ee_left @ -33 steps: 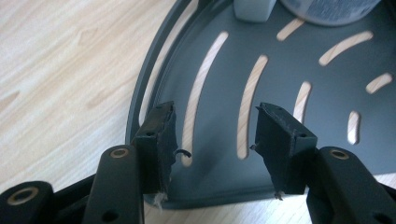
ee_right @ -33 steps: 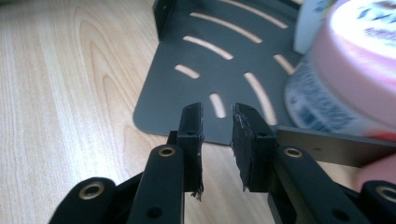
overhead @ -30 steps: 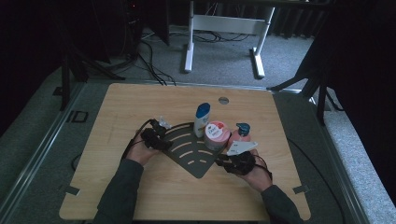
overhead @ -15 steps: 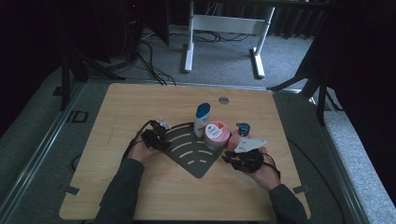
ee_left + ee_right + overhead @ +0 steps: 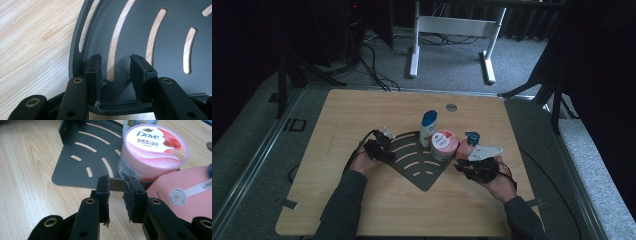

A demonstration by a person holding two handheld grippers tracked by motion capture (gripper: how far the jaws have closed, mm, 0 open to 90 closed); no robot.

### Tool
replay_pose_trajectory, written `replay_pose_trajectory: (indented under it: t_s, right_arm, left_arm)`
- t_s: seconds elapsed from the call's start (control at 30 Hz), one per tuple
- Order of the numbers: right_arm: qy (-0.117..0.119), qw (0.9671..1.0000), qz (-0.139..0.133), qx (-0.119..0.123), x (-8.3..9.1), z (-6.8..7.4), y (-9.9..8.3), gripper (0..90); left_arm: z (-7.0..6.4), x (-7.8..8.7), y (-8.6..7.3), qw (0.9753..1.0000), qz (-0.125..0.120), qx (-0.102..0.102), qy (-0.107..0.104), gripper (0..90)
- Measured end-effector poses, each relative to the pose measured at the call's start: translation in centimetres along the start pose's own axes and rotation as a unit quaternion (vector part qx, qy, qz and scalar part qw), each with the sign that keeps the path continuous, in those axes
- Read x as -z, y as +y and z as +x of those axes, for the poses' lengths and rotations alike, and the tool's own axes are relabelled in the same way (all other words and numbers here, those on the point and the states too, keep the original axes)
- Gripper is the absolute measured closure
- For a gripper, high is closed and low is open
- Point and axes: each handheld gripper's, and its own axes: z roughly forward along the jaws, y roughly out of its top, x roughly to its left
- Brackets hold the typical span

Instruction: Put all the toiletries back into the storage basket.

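Note:
A dark fan-shaped slotted shelf (image 5: 422, 170) lies flat on the wooden table. At its far edge stand a white bottle with a blue cap (image 5: 428, 127) and a pink Dove tub (image 5: 444, 144). A pink bottle (image 5: 464, 148) lies beside the tub. My left gripper (image 5: 388, 153) is at the shelf's left corner. In the left gripper view the left gripper (image 5: 116, 68) is open over the shelf (image 5: 170, 50), its left jaw by the curved rim. My right gripper (image 5: 117, 192) is open, its tips at the low side wall of the shelf (image 5: 75, 170), close to the tub (image 5: 152, 150) and the pink bottle (image 5: 185, 185).
A round grommet (image 5: 451, 107) sits near the table's far edge (image 5: 412, 92). Bare wood lies to the left (image 5: 337, 130) and along the front. Beyond the table are a white desk frame (image 5: 452, 25) and cables on grey carpet.
My right hand and its gripper have shifted slightly to the right along the shelf's side. The left gripper and the containers have stayed put.

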Motion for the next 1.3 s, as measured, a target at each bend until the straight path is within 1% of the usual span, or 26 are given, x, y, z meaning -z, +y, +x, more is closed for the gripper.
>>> replay_pose_trajectory:
  t_s: [0.23,0.33,0.47,0.57,0.87,0.93,1.07,1.13,1.3]
  right_arm:
    - [-0.011,0.9999,-0.004,-0.003,0.8,-0.7,0.1,74.0]
    - [-0.016,0.9999,-0.002,-0.006,1.2,-1.0,0.1,73.9]
    - [-0.020,0.9998,-0.004,-0.007,1.5,-1.4,0.2,73.9]
    - [-0.027,0.9996,-0.005,-0.009,2.0,-1.9,0.2,73.3]
    - [-0.044,0.9989,-0.004,-0.018,3.2,-3.0,0.2,71.3]
    - [-0.050,0.9985,-0.005,-0.021,3.5,-3.5,0.3,71.2]
    - [-0.054,0.9983,-0.002,-0.023,3.7,-3.9,0.3,69.5]
    - [-0.058,0.9979,0.001,-0.029,3.8,-4.3,0.3,67.8]
    - [-0.061,0.9976,0.003,-0.033,3.9,-4.8,0.5,64.2]
  left_arm:
    - [-0.1,0.0,-0.1,1.0000,-0.004,-0.003,0.003,61.3]
    - [-0.2,0.0,-0.1,0.9999,-0.003,-0.008,0.006,61.0]
    - [-0.2,0.0,-0.1,0.9999,-0.004,-0.008,0.006,60.7]
    - [-0.2,0.0,-0.1,0.9999,-0.005,-0.008,0.007,60.6]
    - [-0.2,0.0,-0.1,0.9999,-0.005,-0.008,0.006,60.3]
    - [-0.2,0.0,-0.1,0.9999,-0.004,-0.008,0.005,60.3]
    - [-0.2,0.0,-0.1,0.9999,-0.004,-0.008,0.005,60.3]
    - [-0.2,0.0,-0.1,0.9999,-0.004,-0.008,0.005,60.2]
    - [-0.2,0.0,-0.1,0.9999,-0.004,-0.008,0.004,60.0]
